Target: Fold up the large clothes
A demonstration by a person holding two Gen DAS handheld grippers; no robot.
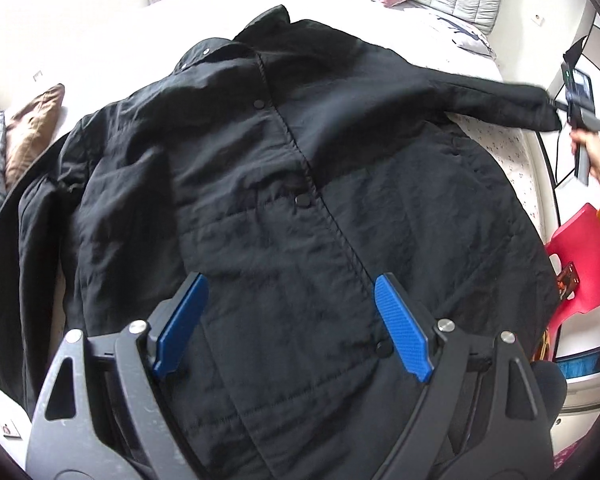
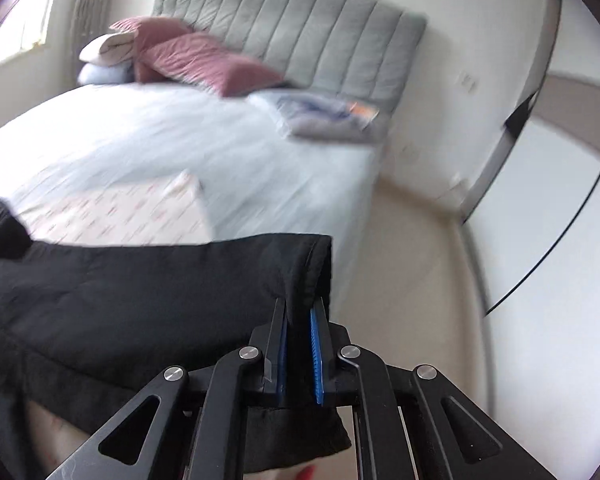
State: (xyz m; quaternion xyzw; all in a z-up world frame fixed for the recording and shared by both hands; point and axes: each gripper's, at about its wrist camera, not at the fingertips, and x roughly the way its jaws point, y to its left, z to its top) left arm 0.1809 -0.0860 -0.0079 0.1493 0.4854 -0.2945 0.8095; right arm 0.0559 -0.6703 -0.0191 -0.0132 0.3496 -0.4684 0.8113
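Observation:
A large black jacket (image 1: pixel 284 168) lies front up and snapped shut on the white bed (image 1: pixel 112 52), collar towards the headboard. My left gripper (image 1: pixel 292 304) hovers over its lower front, blue pads wide apart and nothing between them. One sleeve (image 1: pixel 500 100) is stretched out to the right past the bed's edge. My right gripper (image 2: pixel 299 308) is shut on that sleeve's cuff (image 2: pixel 304 264), the black cloth pinched between its blue pads (image 2: pixel 315 344). In the left wrist view the right gripper (image 1: pixel 560 114) shows at the far right, held by a hand. The other sleeve (image 1: pixel 32 216) lies bunched at the left.
Pink pillows (image 2: pixel 196 56) and folded bedding (image 2: pixel 324 116) rest by the grey headboard (image 2: pixel 300 36). A brown cushion (image 1: pixel 32 132) sits at the bed's left side. A red plastic chair (image 1: pixel 580 264) stands beside the bed on the right. Beige floor (image 2: pixel 412 280) runs alongside the bed.

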